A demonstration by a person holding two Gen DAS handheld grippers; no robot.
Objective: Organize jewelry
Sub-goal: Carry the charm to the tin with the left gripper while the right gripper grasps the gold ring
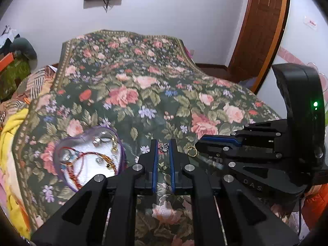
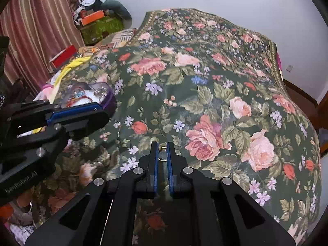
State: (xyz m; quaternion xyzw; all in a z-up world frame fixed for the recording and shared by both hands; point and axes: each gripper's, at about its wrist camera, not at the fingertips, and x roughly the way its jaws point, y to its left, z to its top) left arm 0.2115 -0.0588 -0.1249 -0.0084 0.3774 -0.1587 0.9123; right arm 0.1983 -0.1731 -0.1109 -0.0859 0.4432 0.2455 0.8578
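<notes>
On the bed (image 1: 143,94), left wrist view: left hand-held gripper (image 1: 163,144) points forward and slightly down over the floral spread, fingers (image 1: 153,153) parallel with a narrow gap. Small silver charm (image 1: 163,148) sits between the tips; whether the pads pinch it or just frame it, cannot tell. Just left of the fingers a purple-rimmed heart tray (image 1: 117,138) lies on the spread with red and brown cord bracelets (image 1: 86,160) and small earrings (image 1: 113,146) on its white lining. Right hand-held gripper (image 1: 197,146) comes in from the right edge, roughly level, its tip beside a gold ring (image 1: 192,151) on the spread; ring and charm are near each other, apart.

Right wrist view: right hand-held gripper (image 2: 162,145) is angled down at the bed (image 2: 205,82), fingers (image 2: 153,160) nearly closed with a slim gap. Ring (image 2: 163,155) is between the blue pads near the tips; contact unclear, partly hidden. Left hand-held gripper (image 2: 102,115) enters from the left edge, lying sideways, tip near the tray (image 2: 109,100), which is partly covered by it. Jaw gap not readable from this side.
</notes>
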